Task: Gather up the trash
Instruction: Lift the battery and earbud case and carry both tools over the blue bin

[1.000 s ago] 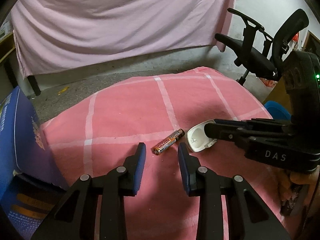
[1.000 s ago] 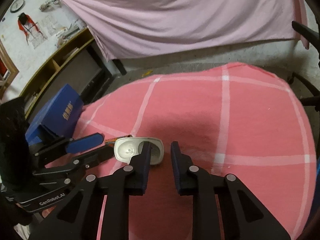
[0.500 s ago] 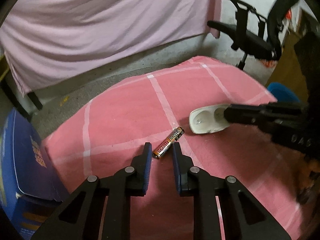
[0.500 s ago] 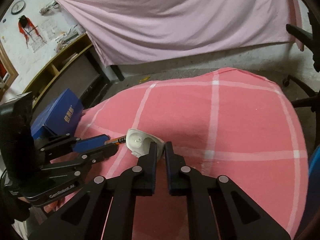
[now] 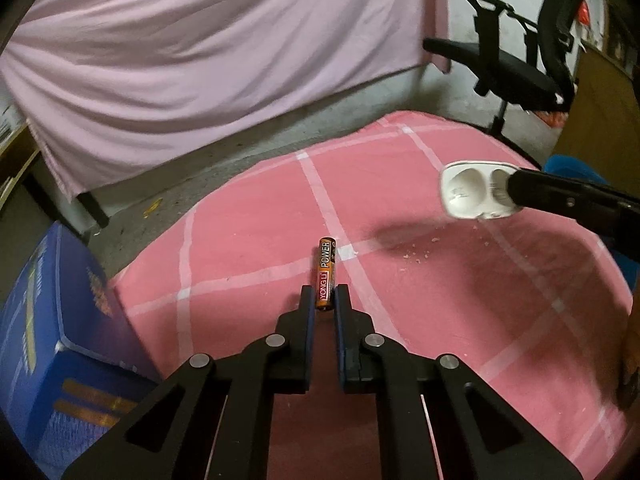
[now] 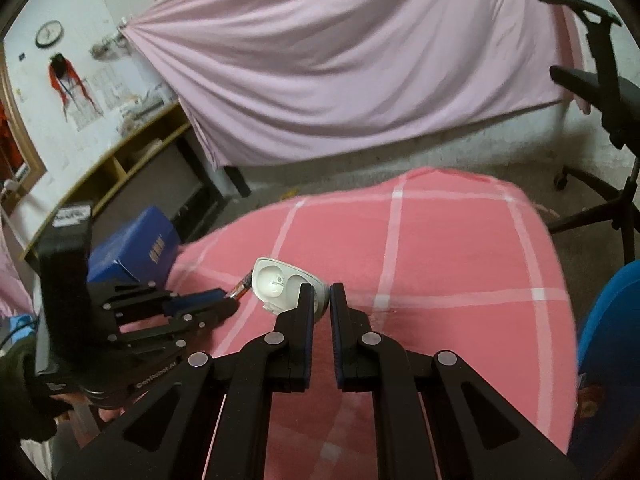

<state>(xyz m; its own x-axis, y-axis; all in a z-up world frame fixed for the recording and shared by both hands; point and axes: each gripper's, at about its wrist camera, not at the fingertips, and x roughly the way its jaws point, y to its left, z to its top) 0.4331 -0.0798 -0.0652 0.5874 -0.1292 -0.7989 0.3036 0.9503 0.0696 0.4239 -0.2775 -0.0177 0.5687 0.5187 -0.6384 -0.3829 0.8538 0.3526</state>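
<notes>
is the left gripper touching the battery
Touching. The left wrist view shows the left gripper closed on the near end of the battery, both fingers pressed against its sides.

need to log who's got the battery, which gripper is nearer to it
Left. The left gripper is shut on the battery's near end; the right gripper is off to its side, holding the white tray.

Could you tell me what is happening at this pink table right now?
A person is collecting trash with two handheld grippers. The left gripper has its jaws closed on one end of a battery above the pink checked cloth. The right gripper grips a white plastic tray by its edge, lifted off the cloth. A few crumbs lie on the cloth beneath it.
</notes>
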